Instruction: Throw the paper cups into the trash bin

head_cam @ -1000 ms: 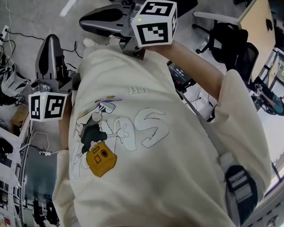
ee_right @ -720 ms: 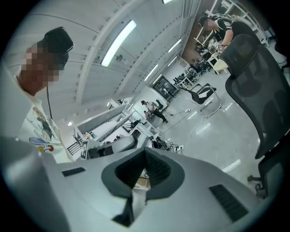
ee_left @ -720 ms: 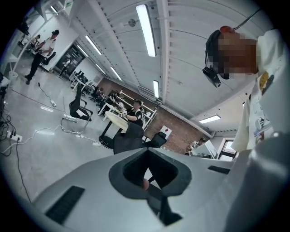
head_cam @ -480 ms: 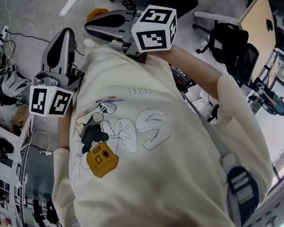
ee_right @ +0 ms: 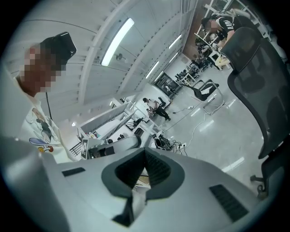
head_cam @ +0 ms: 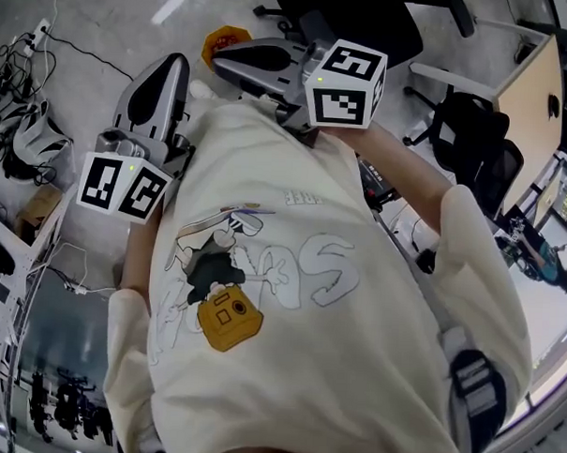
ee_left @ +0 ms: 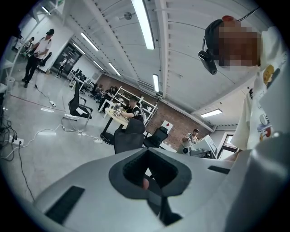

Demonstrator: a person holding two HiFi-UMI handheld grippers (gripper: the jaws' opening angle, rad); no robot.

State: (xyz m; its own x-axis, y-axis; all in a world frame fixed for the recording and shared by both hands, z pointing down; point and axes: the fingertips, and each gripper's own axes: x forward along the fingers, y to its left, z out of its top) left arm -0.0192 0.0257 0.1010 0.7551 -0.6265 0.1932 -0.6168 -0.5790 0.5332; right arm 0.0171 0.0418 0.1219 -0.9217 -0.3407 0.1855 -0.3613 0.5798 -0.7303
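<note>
No paper cup and no trash bin shows in any view. I hold both grippers up against a cream printed shirt [head_cam: 289, 315]. In the head view my left gripper [head_cam: 173, 61] points up and away, its marker cube [head_cam: 124, 186] near the shirt's left side. My right gripper [head_cam: 220, 60] lies across the top of the shirt and points left, with its cube [head_cam: 346, 85] behind it. The left gripper view has my left gripper [ee_left: 147, 170] with jaws together and nothing held. In the right gripper view my right gripper [ee_right: 144, 170] is likewise shut and empty.
Grey floor lies below, with cables and gear [head_cam: 25, 134] at the left. A small orange thing [head_cam: 226, 42] sits on the floor by the right gripper's tip. Black office chairs [head_cam: 470, 135] and a desk [head_cam: 529, 91] stand at the right. People [ee_left: 36, 50] stand far off.
Both grippers have shifted right and down in the head view, and the left one now reaches further up the frame. The orange thing on the floor has come into sight.
</note>
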